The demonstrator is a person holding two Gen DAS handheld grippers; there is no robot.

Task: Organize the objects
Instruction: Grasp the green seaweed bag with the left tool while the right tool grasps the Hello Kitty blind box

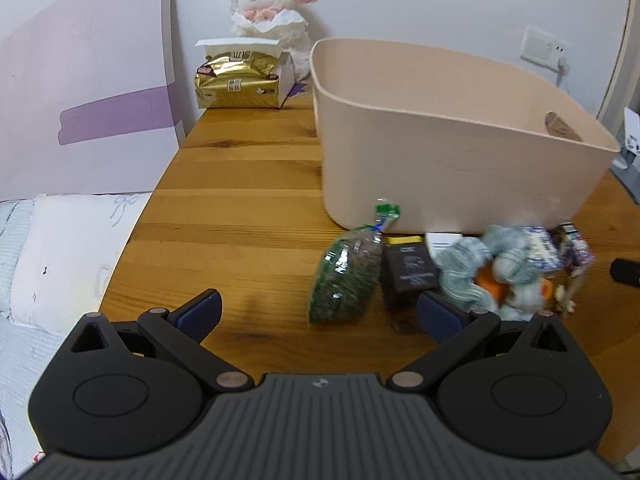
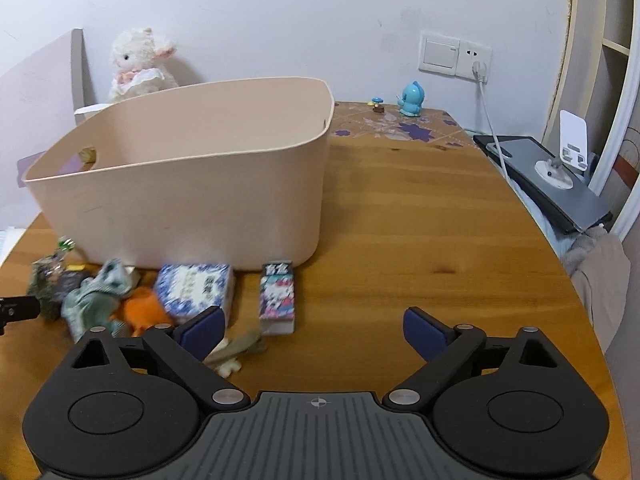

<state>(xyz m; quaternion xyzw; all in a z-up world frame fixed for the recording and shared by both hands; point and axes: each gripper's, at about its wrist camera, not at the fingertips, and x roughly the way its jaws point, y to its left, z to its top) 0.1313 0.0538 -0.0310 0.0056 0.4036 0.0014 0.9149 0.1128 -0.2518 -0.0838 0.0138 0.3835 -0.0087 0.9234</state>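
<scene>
Both grippers hover low over the wooden table (image 1: 248,216), jaws spread wide, nothing held: left gripper (image 1: 320,314), right gripper (image 2: 314,330). Beige bin (image 1: 440,152) sits mid-table. Clutter lies in a row along its near wall: green bag (image 1: 346,276), dark box (image 1: 408,272), grey-green plush (image 1: 480,264) with orange parts, blue-white box (image 2: 194,288), Hello Kitty box (image 2: 277,294). A small tan toy (image 2: 240,348) lies beside the right gripper's left finger. Lamb plush (image 1: 272,4) and gold pack (image 1: 236,80) stand at the back.
</scene>
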